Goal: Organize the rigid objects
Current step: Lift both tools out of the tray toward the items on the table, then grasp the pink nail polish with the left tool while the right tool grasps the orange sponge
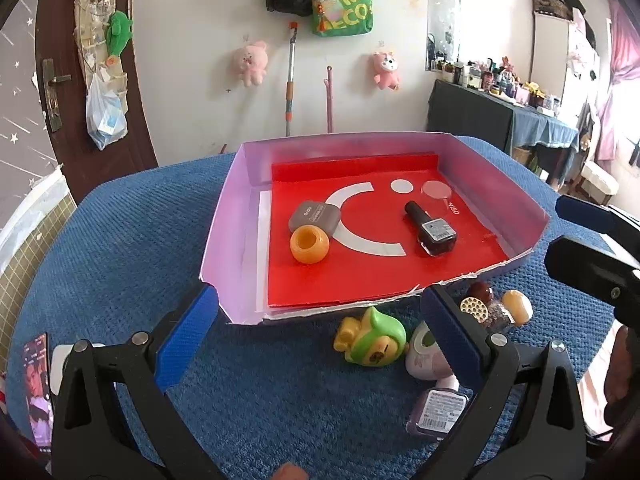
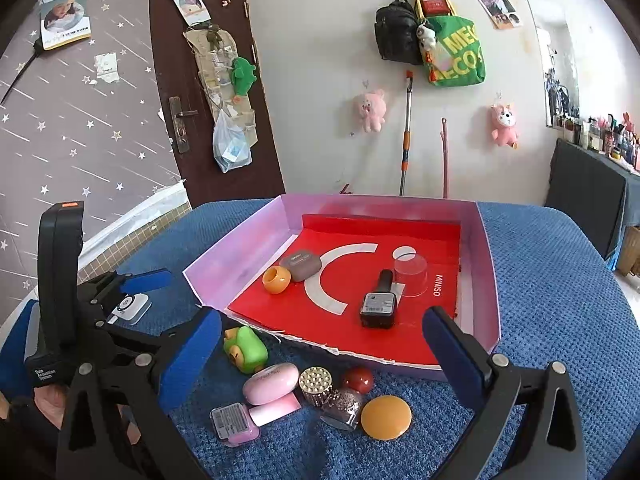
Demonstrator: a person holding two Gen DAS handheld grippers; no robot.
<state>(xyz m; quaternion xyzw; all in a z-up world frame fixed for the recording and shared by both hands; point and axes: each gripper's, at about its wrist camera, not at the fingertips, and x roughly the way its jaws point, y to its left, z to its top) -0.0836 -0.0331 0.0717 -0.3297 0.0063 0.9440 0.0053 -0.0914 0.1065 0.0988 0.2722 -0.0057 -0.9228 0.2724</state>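
Both grippers' jaws gape empty over the table, so I should centre the right gripper (image 2: 322,344) squarely on the green toy (image 2: 246,349) before closing.

Shows the right hand-held gripper (image 2: 322,340) spread wide, empty, above small items on the blue desk (image 2: 560,320): green toy (image 2: 246,349) at 9 o'clock, pink case (image 2: 271,383), orange disc (image 2: 386,417) at 6 o'clock. Holds, at 12 o'clock, a tray (image 2: 240,272) with dark bottle (image 2: 378,308), orange ring (image 2: 276,279), grey case (image 2: 300,265), clear cup (image 2: 411,276).
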